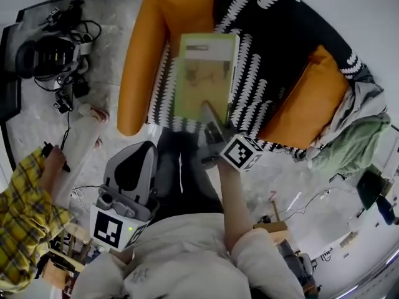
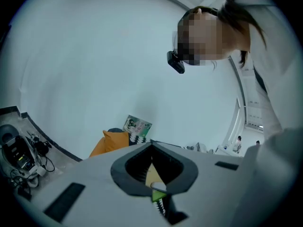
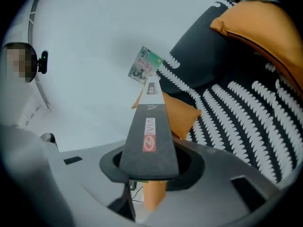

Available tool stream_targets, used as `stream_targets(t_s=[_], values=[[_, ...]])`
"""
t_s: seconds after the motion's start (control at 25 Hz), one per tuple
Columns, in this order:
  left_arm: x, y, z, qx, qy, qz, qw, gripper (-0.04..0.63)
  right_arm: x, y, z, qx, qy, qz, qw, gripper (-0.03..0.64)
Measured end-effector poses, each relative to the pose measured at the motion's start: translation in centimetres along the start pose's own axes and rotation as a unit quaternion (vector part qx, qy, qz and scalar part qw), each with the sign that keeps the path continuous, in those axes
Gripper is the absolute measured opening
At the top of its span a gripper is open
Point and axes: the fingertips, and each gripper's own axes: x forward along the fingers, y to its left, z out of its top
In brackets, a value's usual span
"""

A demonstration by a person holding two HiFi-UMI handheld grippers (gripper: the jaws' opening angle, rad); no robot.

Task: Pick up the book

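Broad sofa (image 1: 268, 48) under a black-and-white patterned cover, taking up the top middle of the head view. Long orange cushion (image 1: 140, 61) along its left edge, second orange cushion (image 1: 305, 101) at the right, patterned seat open between them. Pale bare floor (image 1: 368, 17) past the sofa's far right edge. Mottled grey rug (image 1: 112, 42) to the left, bounded by a dark rim. Roomiest above the seat and straight ahead of the wearer's dark-trousered legs (image 1: 184, 179).

Crowded at the sides. Person (image 1: 28, 204) in yellow plaid close at the lower left, beside the rug. Heap of black gear and cables (image 1: 53, 48) at the rug's far left. Green and grey cloth (image 1: 352, 142) bunched off the sofa's right end, loose wires (image 1: 293, 204) on the floor below it.

Book (image 1: 202, 73), green-covered, held up above the seat between the two cushions (tilted, cover toward the head camera). Right gripper (image 1: 207, 109) clamped on its lower edge, jaws pinching it. Left gripper (image 1: 146, 151) low and to the left, well apart from the book, jaws drawn together into one narrow wedge with nothing between.
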Motion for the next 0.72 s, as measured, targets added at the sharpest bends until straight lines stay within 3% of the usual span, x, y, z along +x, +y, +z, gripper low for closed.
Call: stream_targets(t_s=[0.32, 0.72], values=[[-2.6, -2.9, 4.9, 0.011, -0.050, -0.018, 0.9985, 0.009, -6.5, 7.7, 4.1, -0.026, -0.038, 0.052, 0.998, 0.145], [-5.7, -6.5, 10.8, 0.050, -0.088, -0.032, 0.9943, 0.009, -14.8, 15.6, 7.4, -0.066, -0.075, 0.084, 0.991, 0.146]])
